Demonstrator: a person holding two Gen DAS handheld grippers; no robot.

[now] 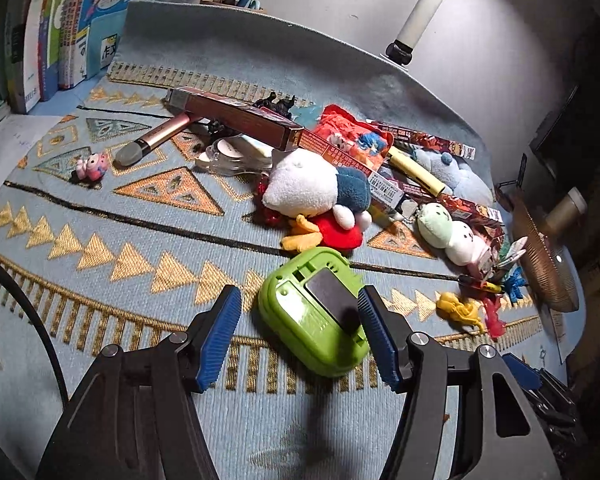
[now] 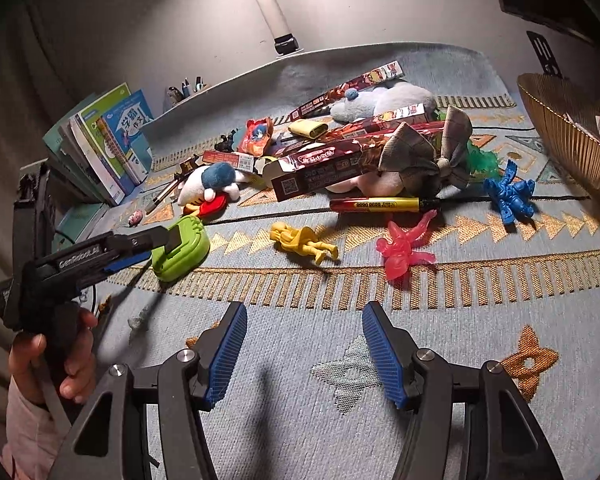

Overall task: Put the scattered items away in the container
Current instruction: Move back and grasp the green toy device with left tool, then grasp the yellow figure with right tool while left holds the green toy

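My left gripper [image 1: 300, 332] is open, its blue pads [image 1: 220, 336] on either side of a green plastic case [image 1: 314, 312] that lies on the patterned cloth; the right pad hides the case's right edge. The right wrist view shows that gripper [image 2: 140, 246] at the case [image 2: 184, 248]. My right gripper [image 2: 304, 354] is open and empty above bare cloth. Ahead of it lie a yellow figure [image 2: 304, 242], a red figure [image 2: 406, 246], a blue figure [image 2: 510, 196] and a marker [image 2: 382, 204]. The brown ribbed basket [image 2: 568, 140] stands at the right.
A pile of long boxes [image 2: 340, 164], plush toys [image 1: 316, 188], a grey bow [image 2: 428, 152] and a pink tube [image 1: 156, 140] fills the cloth's middle. Books [image 1: 60, 28] stand at the back left. A lamp post [image 2: 268, 4] rises behind. A small pink figure [image 1: 90, 166] lies left.
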